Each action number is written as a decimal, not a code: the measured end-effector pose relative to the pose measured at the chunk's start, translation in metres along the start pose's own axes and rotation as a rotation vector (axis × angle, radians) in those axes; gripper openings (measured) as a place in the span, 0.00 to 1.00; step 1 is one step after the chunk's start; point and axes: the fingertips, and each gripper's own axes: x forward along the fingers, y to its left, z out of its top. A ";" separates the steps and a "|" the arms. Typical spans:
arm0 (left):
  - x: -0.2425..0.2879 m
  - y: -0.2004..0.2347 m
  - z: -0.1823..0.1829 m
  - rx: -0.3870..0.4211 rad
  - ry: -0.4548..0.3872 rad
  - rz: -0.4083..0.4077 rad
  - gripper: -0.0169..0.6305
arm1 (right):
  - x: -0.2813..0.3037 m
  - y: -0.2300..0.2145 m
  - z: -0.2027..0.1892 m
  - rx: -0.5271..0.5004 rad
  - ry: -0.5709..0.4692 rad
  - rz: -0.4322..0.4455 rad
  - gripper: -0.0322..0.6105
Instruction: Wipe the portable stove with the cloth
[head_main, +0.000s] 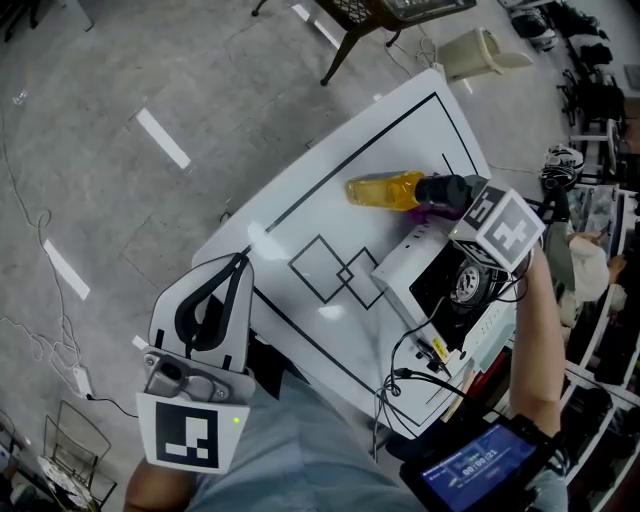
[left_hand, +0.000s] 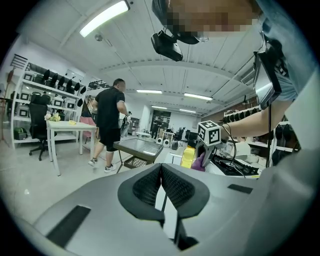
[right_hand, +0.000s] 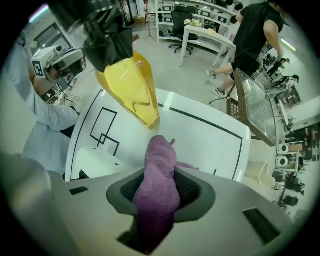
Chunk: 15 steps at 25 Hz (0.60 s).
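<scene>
Two grippers: one is carrying the cloth and one is idling.
Left gripper (head_main: 240, 264): its jaws are resting together with nothing between them. It is hovering off the table's near-left edge, probably parked there to keep out of the wiping hand's way.
Table (head_main: 300, 215): a glossy white board with black ruled lines is carrying everything.
Bottle (head_main: 383, 190): made of translucent yellow plastic with a black cap, it is lying on its side just beyond the stove, near the cloth.
Stove (head_main: 408, 272): a white, boxy metal case with a black top and a round burner is sitting at the table's right edge, with cables trailing from its front.
Cloth (right_hand: 159, 170): purple, soft and nubbly, it is bunching into a thick roll and poking out past the jaw tips. It is hanging by the stove's far corner; whether it is touching the stove I cannot tell.
Right gripper (right_hand: 161, 196): it is pinching the cloth at a middling width and pointing down, seemingly so that the free end is meeting the surface first.
</scene>
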 end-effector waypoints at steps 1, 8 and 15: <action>-0.002 -0.001 0.000 0.000 -0.001 0.001 0.05 | -0.001 0.003 0.001 0.000 -0.002 0.001 0.27; -0.014 -0.008 0.003 -0.003 -0.019 0.003 0.05 | -0.004 0.023 0.006 -0.009 -0.022 0.013 0.27; -0.028 -0.014 0.003 0.001 -0.031 -0.004 0.05 | -0.010 0.042 0.013 -0.018 -0.028 0.016 0.27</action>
